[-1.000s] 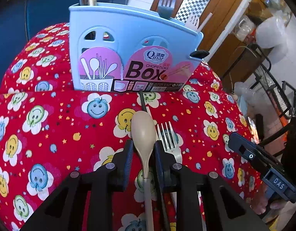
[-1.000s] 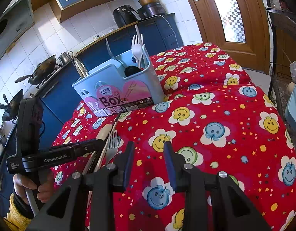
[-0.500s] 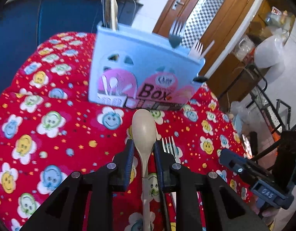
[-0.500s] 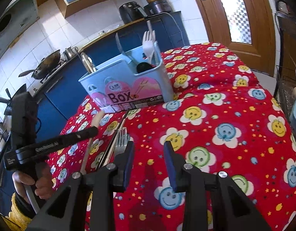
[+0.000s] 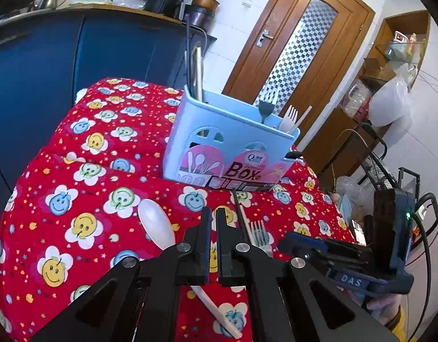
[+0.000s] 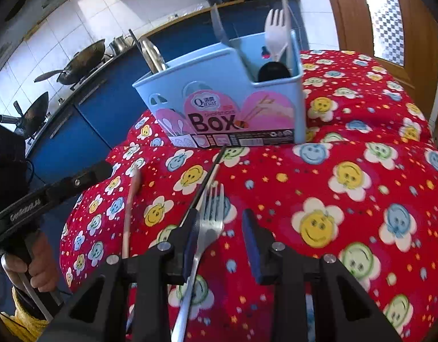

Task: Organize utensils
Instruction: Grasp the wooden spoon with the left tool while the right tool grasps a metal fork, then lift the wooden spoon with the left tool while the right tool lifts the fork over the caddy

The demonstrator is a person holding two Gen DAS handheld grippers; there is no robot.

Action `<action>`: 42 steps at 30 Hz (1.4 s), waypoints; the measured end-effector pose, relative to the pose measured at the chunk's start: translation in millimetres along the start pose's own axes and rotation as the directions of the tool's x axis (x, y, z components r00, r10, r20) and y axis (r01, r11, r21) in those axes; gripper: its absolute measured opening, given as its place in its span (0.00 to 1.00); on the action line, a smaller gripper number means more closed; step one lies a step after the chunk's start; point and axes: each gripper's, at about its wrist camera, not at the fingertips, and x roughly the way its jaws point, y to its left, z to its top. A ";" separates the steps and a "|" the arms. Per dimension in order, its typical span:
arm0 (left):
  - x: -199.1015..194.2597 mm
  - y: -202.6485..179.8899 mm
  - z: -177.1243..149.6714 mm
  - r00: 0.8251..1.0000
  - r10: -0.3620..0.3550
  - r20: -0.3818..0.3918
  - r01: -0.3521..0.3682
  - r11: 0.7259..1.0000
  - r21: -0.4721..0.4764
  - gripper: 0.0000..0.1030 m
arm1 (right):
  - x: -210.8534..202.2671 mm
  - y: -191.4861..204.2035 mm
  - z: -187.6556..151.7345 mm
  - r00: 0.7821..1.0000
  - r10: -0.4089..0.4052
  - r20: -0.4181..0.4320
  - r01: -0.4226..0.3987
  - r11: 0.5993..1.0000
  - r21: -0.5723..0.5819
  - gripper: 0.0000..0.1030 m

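A light blue utensil box (image 5: 230,148) stands on the red smiley tablecloth, holding forks, a black spoon and long utensils; it also shows in the right wrist view (image 6: 227,108). My left gripper (image 5: 213,222) is shut and holds a cream spoon (image 5: 156,228) that sticks out tilted to the left, its handle (image 5: 216,310) passing under the fingers. My right gripper (image 6: 221,225) is open, with a metal fork (image 6: 210,213) lying between its fingers, close to the left one. A black chopstick (image 6: 207,179) lies beside the fork.
The tablecloth (image 6: 347,199) covers a rounded table. Blue kitchen counters with woks (image 6: 76,59) stand behind it. A wooden door (image 5: 293,57) and a wire rack with bags (image 5: 373,154) are to the right.
My left gripper lifted and drew back from the box, and the spoon swung to the left in its grip. My right gripper moved forward over the fork.
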 end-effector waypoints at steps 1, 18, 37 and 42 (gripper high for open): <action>1.1 0.9 -0.2 1.000 -0.003 -0.008 0.003 1.000 -0.005 0.02 | 3.6 0.8 2.3 1.000 -0.003 -0.009 0.003 1.000 -0.005 0.33; 25.0 45.4 -9.3 0.985 0.066 -0.158 -0.086 0.988 -0.129 0.31 | 24.2 -5.6 14.5 0.997 0.068 -0.026 -0.068 0.998 0.019 0.08; 53.3 39.3 7.4 0.985 0.110 -0.136 -0.124 0.987 -0.099 0.05 | -27.1 -4.4 18.1 0.987 0.042 0.153 -0.043 0.999 0.003 0.02; 25.0 25.9 9.7 0.993 0.112 -0.028 -0.114 0.991 -0.069 0.04 | -51.5 4.9 18.0 0.967 0.014 0.253 -0.007 1.000 -0.026 0.02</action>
